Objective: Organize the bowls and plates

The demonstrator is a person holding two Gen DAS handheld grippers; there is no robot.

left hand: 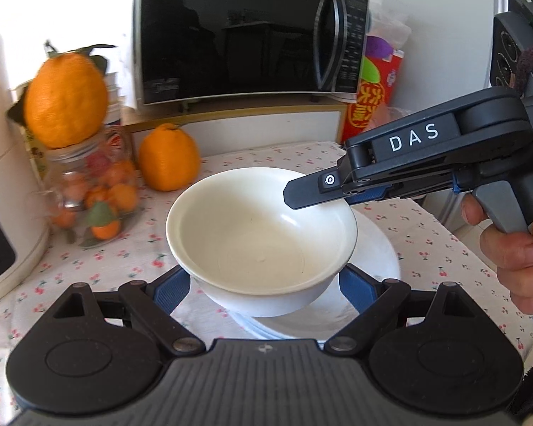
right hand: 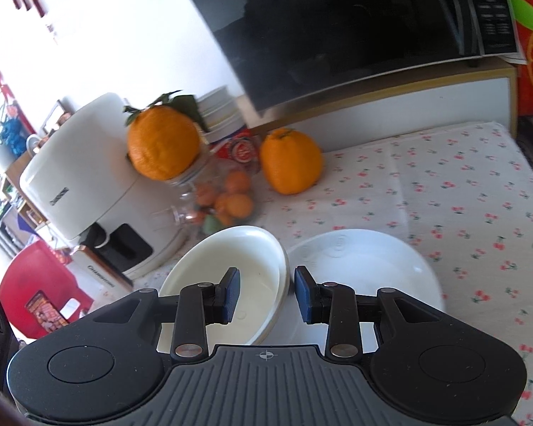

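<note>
While I look along my left gripper (left hand: pixel 263 285), its jaws stand wide with the white bowl (left hand: pixel 259 234) between them, the blue pads (left hand: pixel 170 293) at either side of the bowl's lower wall; the pads look to be touching it, and I take it as held. The bowl sits above a stack of white plates (left hand: pixel 369 273) on the cherry-print tablecloth (left hand: pixel 444 248), and I cannot tell whether its foot rests on the top plate or hangs just over it.

From the right gripper (right hand: pixel 266 293), the jaws are narrowed but not closed, one pad inside the bowl (right hand: pixel 231 277) and the other outside, straddling its rim. A sliver of gap shows on each side, so I cannot tell whether they are pinching the wall. The plates (right hand: pixel 373 266) lie just beside and under it.

The bowl is plain glossy white, round, deep, empty, with a faint ring at its bottom.

Further back stand a glass jar (left hand: pixel 89 195) of small oranges with a large orange (left hand: pixel 65 99) on top, a second orange (left hand: pixel 168 159) on the cloth, and behind them a black microwave (left hand: pixel 248 35).
</note>
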